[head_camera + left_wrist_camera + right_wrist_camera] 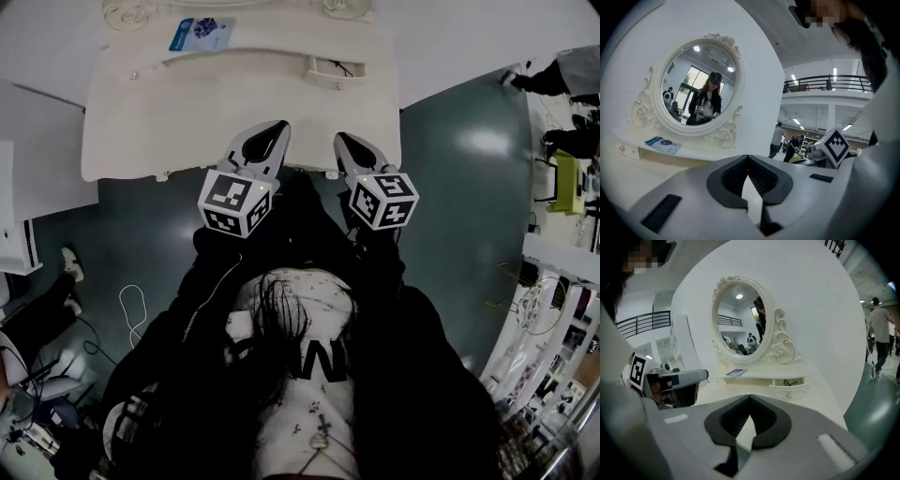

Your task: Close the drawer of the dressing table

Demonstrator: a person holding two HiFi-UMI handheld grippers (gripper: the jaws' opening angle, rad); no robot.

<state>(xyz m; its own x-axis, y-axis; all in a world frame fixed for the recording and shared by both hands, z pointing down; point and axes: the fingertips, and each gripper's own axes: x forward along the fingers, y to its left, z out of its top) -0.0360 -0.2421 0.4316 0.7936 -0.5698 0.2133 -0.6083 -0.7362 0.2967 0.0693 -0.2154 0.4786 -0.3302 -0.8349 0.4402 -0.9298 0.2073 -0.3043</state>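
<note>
The cream dressing table [159,127] stands in front of me, its oval mirror [701,86] [740,322] at the back. At its right, a small drawer [330,68] [789,389] is pulled out, with a black item [790,382] lying inside. My left gripper [279,127] [748,157] hovers at the table's front edge, shut and empty. Beside it to the right, my right gripper [341,139] [750,396] is also shut with nothing in it. Both point toward the table, well short of the drawer.
A blue booklet [200,33] [663,144] lies on the shelf left of the drawer. A white cabinet [14,206] stands at the left, and a white cable [131,305] lies on the dark floor. People [881,341] walk in the background at the right.
</note>
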